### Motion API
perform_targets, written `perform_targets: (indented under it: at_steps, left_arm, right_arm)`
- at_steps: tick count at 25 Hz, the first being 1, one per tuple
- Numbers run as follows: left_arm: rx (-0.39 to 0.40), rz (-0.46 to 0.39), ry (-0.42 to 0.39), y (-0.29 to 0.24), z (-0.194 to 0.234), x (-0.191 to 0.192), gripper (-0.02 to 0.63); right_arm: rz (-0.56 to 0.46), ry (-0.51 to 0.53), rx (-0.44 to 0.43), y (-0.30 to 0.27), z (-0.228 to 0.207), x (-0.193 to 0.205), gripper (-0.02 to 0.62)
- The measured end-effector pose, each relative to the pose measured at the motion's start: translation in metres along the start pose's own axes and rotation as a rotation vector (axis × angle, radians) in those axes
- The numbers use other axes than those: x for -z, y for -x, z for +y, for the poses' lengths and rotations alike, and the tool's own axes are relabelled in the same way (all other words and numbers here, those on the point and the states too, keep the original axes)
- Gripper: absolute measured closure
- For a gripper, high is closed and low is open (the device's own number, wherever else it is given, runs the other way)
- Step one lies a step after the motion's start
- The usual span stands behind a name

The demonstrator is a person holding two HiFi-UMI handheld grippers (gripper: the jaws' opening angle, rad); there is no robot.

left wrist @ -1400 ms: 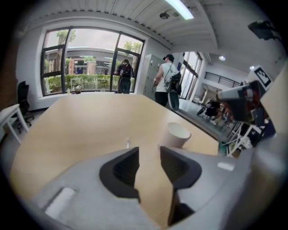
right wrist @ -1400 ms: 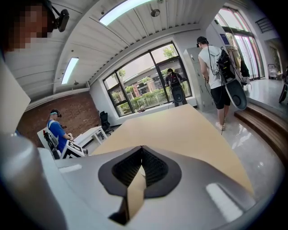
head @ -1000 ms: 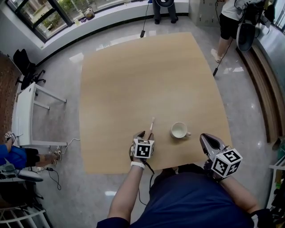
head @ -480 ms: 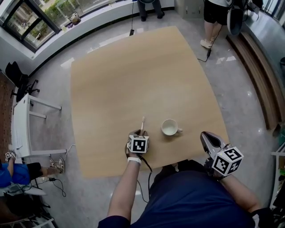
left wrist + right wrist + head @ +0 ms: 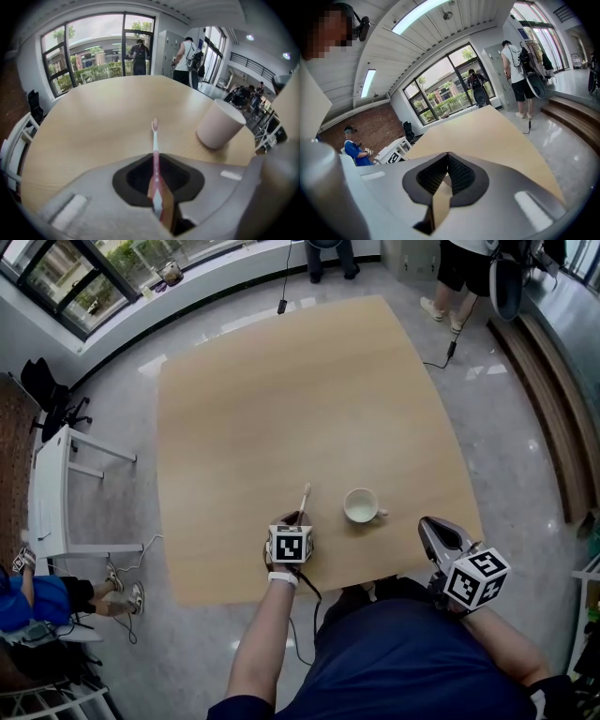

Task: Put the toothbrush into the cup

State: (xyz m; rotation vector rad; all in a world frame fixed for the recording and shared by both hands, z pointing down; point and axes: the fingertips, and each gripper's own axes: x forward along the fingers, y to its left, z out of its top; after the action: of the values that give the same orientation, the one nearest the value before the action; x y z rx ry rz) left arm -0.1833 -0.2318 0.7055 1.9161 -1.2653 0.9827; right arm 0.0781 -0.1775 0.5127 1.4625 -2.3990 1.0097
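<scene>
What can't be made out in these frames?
- Toothbrush grip end: the left gripper, whose jaws have just been closing onto it, covers it in the left gripper view; the marker cube covers it in the head view.
- Cup inside: left gripper view shows only the outer wall; too small in the head view.
- Toothbrush lifted or resting on the table: no view settles it.
- Right gripper, shut and empty: its view shows neither item.

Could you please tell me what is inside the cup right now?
Nothing shows inside the cup: the head view shows only its bare pale interior. The toothbrush is outside it, between the jaws of the left gripper, which have just been closing on it. Nothing covers the opening.
</scene>
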Motion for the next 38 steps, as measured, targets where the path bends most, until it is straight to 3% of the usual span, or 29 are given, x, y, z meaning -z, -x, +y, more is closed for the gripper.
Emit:
perform_targets:
  at_steps: [3, 8, 14, 16, 19, 27, 38]
  left_arm:
    - [0.016, -0.072, 0.027, 0.019, -0.009, -0.010, 0.560]
    - [0.065, -0.206, -0.001, 0.061, -0.039, -0.039, 0.560]
    - [0.160, -0.379, -0.065, 0.120, -0.096, -0.078, 0.560]
    - [0.183, -0.429, -0.093, 0.137, -0.114, -0.088, 0.560]
    - [0.203, -0.485, -0.133, 0.157, -0.133, -0.097, 0.560]
    - [0.217, -0.546, -0.189, 0.178, -0.159, -0.106, 0.560]
    - [0.237, -0.571, -0.193, 0.186, -0.173, -0.112, 0.560]
  right_arm:
    - [0.011, -0.007, -0.023, -0.005, 0.000, 0.002, 0.584]
    - [0.049, -0.031, -0.089, -0.020, 0.008, 0.006, 0.584]
    - [0.049, -0.100, -0.264, -0.040, 0.045, -0.008, 0.583]
    - [0.040, -0.125, -0.320, -0.045, 0.059, -0.015, 0.522]
    - [0.057, -0.176, -0.399, -0.053, 0.079, -0.018, 0.491]
    - [0.073, -0.329, -0.543, -0.059, 0.112, -0.023, 0.480]
    - [0.066, -0.352, -0.567, -0.058, 0.118, -0.031, 0.474]
